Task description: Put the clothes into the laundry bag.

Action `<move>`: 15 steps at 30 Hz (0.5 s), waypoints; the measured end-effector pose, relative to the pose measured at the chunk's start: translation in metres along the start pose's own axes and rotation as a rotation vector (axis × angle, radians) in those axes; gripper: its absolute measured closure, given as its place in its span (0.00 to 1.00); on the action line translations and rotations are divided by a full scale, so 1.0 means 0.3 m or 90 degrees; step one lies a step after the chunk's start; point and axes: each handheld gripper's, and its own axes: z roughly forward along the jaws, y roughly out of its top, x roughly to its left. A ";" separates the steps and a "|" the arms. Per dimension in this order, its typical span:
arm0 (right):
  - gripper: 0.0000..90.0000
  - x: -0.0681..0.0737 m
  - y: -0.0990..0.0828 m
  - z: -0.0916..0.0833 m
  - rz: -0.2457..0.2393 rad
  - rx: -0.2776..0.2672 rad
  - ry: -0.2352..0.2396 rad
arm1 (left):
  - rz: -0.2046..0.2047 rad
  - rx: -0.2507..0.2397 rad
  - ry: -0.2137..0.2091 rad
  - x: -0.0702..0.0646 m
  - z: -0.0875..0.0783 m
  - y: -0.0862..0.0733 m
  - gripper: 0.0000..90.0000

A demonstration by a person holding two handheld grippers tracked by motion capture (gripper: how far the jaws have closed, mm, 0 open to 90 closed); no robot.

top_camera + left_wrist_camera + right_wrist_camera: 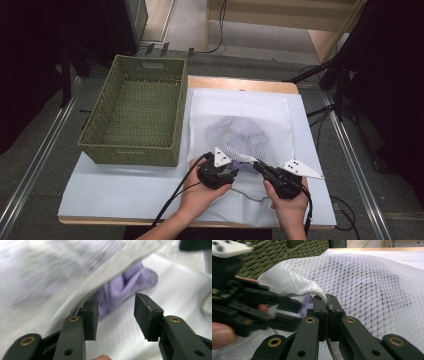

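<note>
A white mesh laundry bag (240,125) lies on the table with a purple-and-white garment inside. A corner of purple cloth (245,166) sticks out at the bag's near opening. My right gripper (257,164) is shut on the lifted rim of the bag (367,282), its jaws (326,298) pinching the hem. My left gripper (236,171) points in from the left at the opening, open. In the left gripper view its jaws (115,302) stand apart around the tip of the purple cloth (125,287) without pressing on it, under the raised mesh (75,272).
A green woven basket (135,150), empty, stands on the table's left half, close to the bag. A white sheet (125,190) covers the tabletop. Metal rails and dark stands flank the table on the floor.
</note>
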 end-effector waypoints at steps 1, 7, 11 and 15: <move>0.99 0.004 0.000 0.000 -0.001 0.001 0.003 | -0.003 0.006 -0.003 0.009 -0.015 -0.014 0.58; 0.99 0.028 -0.012 -0.006 -0.019 0.012 0.007 | 0.031 0.031 0.036 0.033 -0.121 -0.125 0.55; 0.99 0.035 -0.038 -0.006 -0.022 0.035 0.008 | 0.029 0.038 0.057 0.053 -0.181 -0.200 0.57; 0.98 0.047 -0.062 0.007 -0.036 0.064 0.002 | 0.009 0.032 0.065 0.081 -0.247 -0.230 0.57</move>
